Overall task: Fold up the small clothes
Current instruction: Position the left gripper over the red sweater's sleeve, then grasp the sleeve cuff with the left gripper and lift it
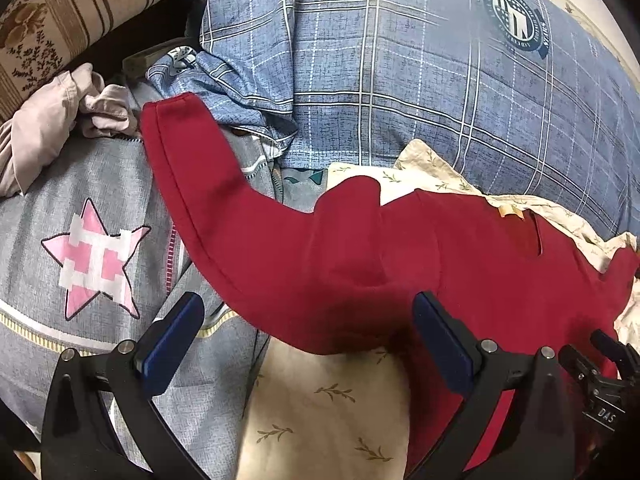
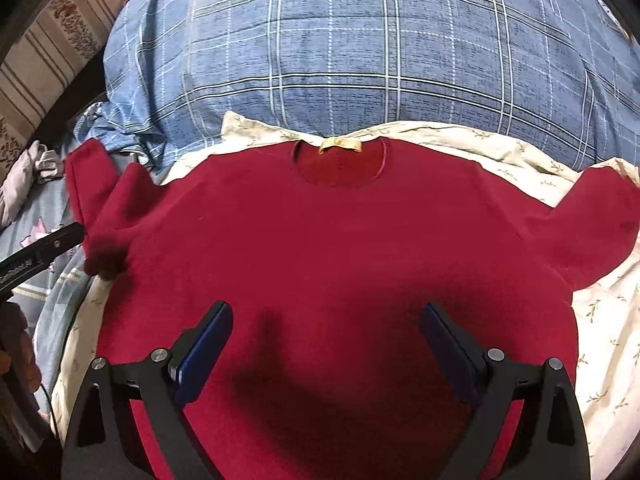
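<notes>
**One red sweater spread flat, both grippers open above it**

A blue plaid pillow (image 2: pixel 360 60) backs a cream leaf-print sheet (image 2: pixel 600 320). On the sheet lies one red sweater (image 2: pixel 320 240), front up and collar far, with two sleeves out. It looks soft, light and limp; sleeve cuffs or the hem seem the best holds. The left gripper (image 1: pixel 308 344) and the right gripper (image 2: pixel 326 356) both gape, holding nothing.

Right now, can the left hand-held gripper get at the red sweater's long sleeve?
Probably yes. The left hand-held gripper is open, the sleeve lies just ahead of its fingers, and nothing covers it.
</notes>
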`<act>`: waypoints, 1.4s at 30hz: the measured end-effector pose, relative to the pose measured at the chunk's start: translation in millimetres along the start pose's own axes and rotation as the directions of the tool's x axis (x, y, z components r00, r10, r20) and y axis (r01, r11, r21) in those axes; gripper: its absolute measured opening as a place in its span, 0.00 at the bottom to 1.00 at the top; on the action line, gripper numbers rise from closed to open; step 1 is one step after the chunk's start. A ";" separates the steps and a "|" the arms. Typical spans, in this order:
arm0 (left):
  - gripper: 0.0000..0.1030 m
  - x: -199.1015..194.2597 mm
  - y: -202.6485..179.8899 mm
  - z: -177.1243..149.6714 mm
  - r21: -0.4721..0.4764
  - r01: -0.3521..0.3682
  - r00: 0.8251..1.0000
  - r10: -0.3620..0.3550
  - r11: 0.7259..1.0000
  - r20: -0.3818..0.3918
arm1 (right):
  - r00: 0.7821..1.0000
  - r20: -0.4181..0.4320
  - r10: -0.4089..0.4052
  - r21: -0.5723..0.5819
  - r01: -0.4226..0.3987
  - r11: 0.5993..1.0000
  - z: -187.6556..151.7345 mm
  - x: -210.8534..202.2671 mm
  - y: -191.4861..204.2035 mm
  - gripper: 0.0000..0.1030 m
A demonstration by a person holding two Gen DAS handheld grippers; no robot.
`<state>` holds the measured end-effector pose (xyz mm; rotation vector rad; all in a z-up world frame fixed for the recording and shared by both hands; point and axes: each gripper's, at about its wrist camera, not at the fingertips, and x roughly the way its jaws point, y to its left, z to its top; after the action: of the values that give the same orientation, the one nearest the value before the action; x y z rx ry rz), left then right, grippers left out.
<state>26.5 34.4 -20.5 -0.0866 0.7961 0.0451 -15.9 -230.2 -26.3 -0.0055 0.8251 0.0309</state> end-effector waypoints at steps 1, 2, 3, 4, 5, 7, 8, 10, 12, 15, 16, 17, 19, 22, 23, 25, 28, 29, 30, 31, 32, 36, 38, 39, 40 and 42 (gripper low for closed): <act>1.00 -0.3 0.8 0.1 -0.004 -0.002 1.000 0.002 1.000 0.002 | 1.000 -0.002 -0.002 0.002 0.002 1.000 0.5 1.1 -0.5 0.93; 1.00 -0.5 1.5 0.3 -0.006 -0.002 1.000 0.002 1.000 0.003 | 1.000 -0.004 -0.001 0.005 0.001 1.000 0.7 2.7 -1.4 0.93; 1.00 -0.3 2.1 0.6 -0.007 -0.003 1.000 0.003 1.000 0.003 | 1.000 -0.008 0.000 0.009 0.001 1.000 1.1 4.6 -2.2 0.93; 1.00 -0.3 2.8 1.0 -0.008 -0.004 1.000 0.004 1.000 0.003 | 1.000 -0.009 0.000 0.011 0.001 1.000 1.2 6.0 -2.4 0.93; 1.00 -0.4 4.1 1.7 -0.011 -0.005 1.000 0.005 1.000 0.004 | 1.000 -0.010 0.000 0.011 0.001 1.000 1.2 7.2 -2.3 0.93; 1.00 -0.3 9.0 4.0 -0.024 -0.007 1.000 0.007 1.000 0.004 | 1.000 -0.011 0.000 0.012 0.000 1.000 1.9 9.6 -2.1 0.93; 1.00 0.4 13.3 6.1 -0.035 -0.008 1.000 0.008 0.999 0.001 | 1.000 -0.012 0.002 0.013 -0.002 1.000 2.0 9.6 -2.1 0.93; 1.00 1.9 24.8 13.2 -0.066 -0.021 1.000 0.021 0.998 -0.003 | 1.000 -0.018 0.011 0.014 -0.011 1.000 3.1 11.8 -2.6 0.93; 1.00 3.0 41.4 23.8 -0.112 -0.049 0.999 0.050 0.992 0.005 | 1.000 -0.018 0.020 0.013 -0.019 1.000 4.5 12.6 -3.6 0.93; 1.00 5.1 68.4 41.2 -0.184 -0.084 0.995 0.092 0.979 0.038 | 0.999 -0.017 0.033 0.020 -0.032 0.999 7.0 13.0 -5.9 0.93; 1.00 10.4 76.4 50.2 -0.195 -0.111 0.991 0.123 0.974 0.046 | 0.999 -0.018 0.038 0.025 -0.038 0.999 7.4 13.1 -7.0 0.93; 1.00 15.9 81.0 55.6 -0.196 -0.134 0.989 0.145 0.971 0.043 | 0.999 -0.020 0.043 0.030 -0.043 0.999 7.8 13.5 -8.1 0.93; 1.00 29.2 89.4 67.4 -0.193 -0.186 0.980 0.197 0.963 0.039 | 0.998 -0.023 0.055 0.037 -0.055 0.998 7.8 14.0 -9.0 0.93; 1.00 50.1 101.3 80.0 -0.195 -0.252 0.963 0.265 0.948 0.043 | 0.997 -0.031 0.073 0.044 -0.072 0.996 6.7 15.6 -9.8 0.93; 1.00 59.0 105.3 84.0 -0.196 -0.265 0.960 0.278 0.944 0.038 | 0.996 -0.036 0.079 0.044 -0.078 0.996 6.5 16.6 -9.5 0.93; 0.96 75.5 111.3 89.1 -0.199 -0.293 0.953 0.302 0.935 0.019 | 0.995 -0.045 0.091 0.045 -0.089 0.995 6.4 19.1 -9.0 0.93; 0.68 88.2 101.8 96.3 -0.116 -0.317 0.942 0.326 0.941 0.072 | 0.994 -0.046 0.096 0.040 -0.094 0.995 6.7 20.0 -7.7 0.93; 0.57 96.1 99.6 97.9 -0.096 -0.303 0.949 0.309 0.948 0.058 | 0.994 -0.043 0.097 0.038 -0.095 0.995 6.6 19.8 -7.6 0.93; 0.42 102.6 97.7 98.5 -0.080 -0.313 0.946 0.318 0.946 0.061 | 0.994 -0.041 0.097 0.039 -0.095 0.995 6.4 19.6 -8.0 0.93; 0.24 106.1 97.6 98.7 -0.073 -0.316 0.945 0.321 0.946 0.066 | 0.994 -0.041 0.098 0.041 -0.097 0.994 6.5 19.9 -8.6 0.93; 0.12 108.7 99.1 98.8 -0.078 -0.297 0.952 0.302 0.952 0.056 | 0.994 -0.044 0.101 0.043 -0.099 0.994 6.3 20.0 -9.3 0.93; 0.07 99.2 118.6 94.8 -0.203 -0.140 0.989 0.148 0.969 0.025 | 0.994 -0.039 0.101 0.051 -0.099 0.994 4.6 17.4 -13.4 0.93; 0.07 78.5 119.4 94.3 -0.225 -0.054 0.996 0.067 0.973 0.051 | 0.994 -0.033 0.102 0.062 -0.100 0.993 5.5 15.5 -16.7 0.93; 0.06 68.3 116.4 94.5 -0.219 -0.031 0.997 0.047 0.975 0.067 | 0.994 -0.028 0.101 0.072 -0.099 0.993 6.5 14.1 -18.8 0.93; 0.06 55.2 110.6 94.9 -0.210 -0.003 0.996 0.022 0.978 0.086 | 0.995 -0.025 0.102 0.077 -0.100 0.992 7.1 13.5 -20.3 0.93; 0.06 26.8 92.8 98.6 -0.189 0.087 0.990 -0.064 0.978 0.123 | 0.994 -0.018 0.108 0.086 -0.106 0.991 8.5 9.6 -22.7 0.93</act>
<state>108.6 136.4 23.4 -0.2969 0.6695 0.0554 -2.5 -252.6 -27.8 0.1185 0.8486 0.0970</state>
